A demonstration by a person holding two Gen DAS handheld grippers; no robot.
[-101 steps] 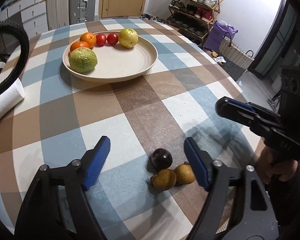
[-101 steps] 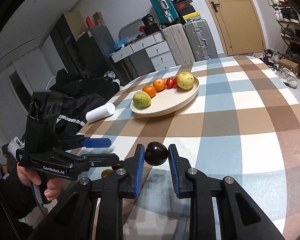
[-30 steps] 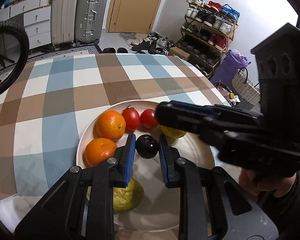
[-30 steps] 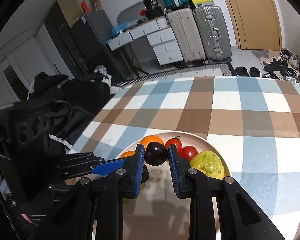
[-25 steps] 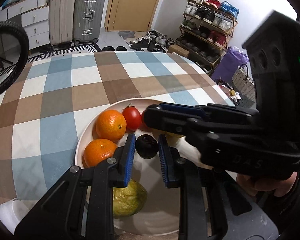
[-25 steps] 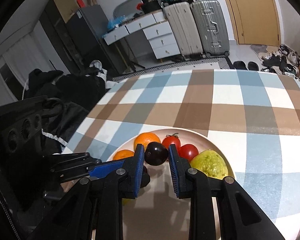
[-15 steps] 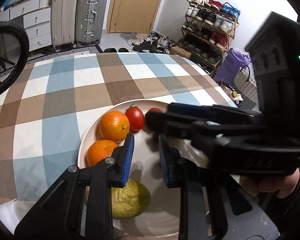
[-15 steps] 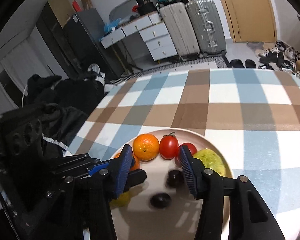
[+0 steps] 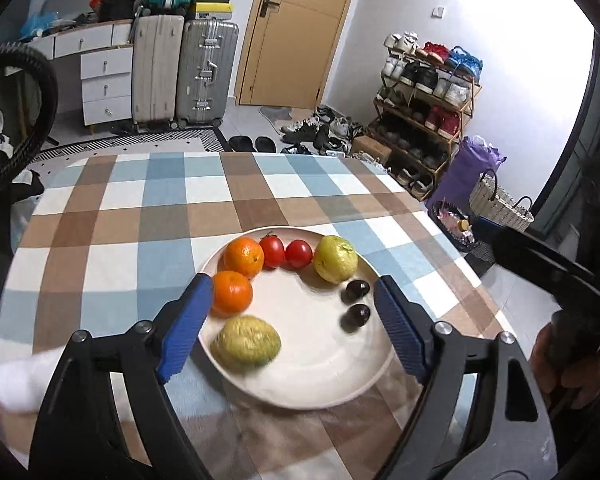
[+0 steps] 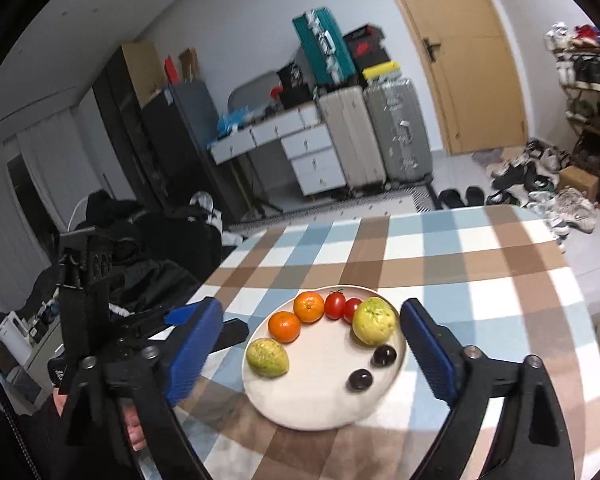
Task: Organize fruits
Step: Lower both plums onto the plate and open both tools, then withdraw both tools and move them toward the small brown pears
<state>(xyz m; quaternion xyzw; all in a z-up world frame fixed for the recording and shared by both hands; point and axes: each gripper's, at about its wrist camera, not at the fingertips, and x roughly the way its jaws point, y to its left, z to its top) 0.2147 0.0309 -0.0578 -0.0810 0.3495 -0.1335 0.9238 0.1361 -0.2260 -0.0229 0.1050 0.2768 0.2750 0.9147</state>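
Now both claws hang above the plate (image 9: 364,376), each with its blue pads spread wide and nothing between them.

Left claw (image 9: 296,326): plate sits straight ahead and below, framed by the pads. Orange (image 9: 232,293) just off the left pad; green-yellow fruit (image 9: 247,341) nearest the claw, blurred. Two dark round fruits (image 9: 358,289) lie close to the right pad, one just behind the other, near the plate's right rim. Second orange (image 9: 244,257), two tomatoes (image 9: 272,252) and a yellow fruit (image 9: 335,259) arc along the far rim.

Right claw (image 10: 310,346): same plate (image 10: 300,408) between its pads, dark fruits (image 10: 384,356) toward its right pad, yellow fruit (image 10: 374,326) just beyond them.

Risks, as judged:
- Dark fruits are small, round and loose near the rim; a brush from either claw, or a bump to the plate, could roll them off onto the bench (image 9: 112,220).
- Both claws crowd one plate; the right one's body shows at the left view's right edge, the left one's at the right view's left edge. Careless pulling away could knock them together.
- No loose fruit shows on the bench; whether any remains out of view, cannot tell.

Pose: both claws tilted downward, fingers pointing across the plate toward the far bench edge. A hand (image 9: 568,364) grips the right handle low; fingers (image 10: 134,432) of the other hand show under the left handle.
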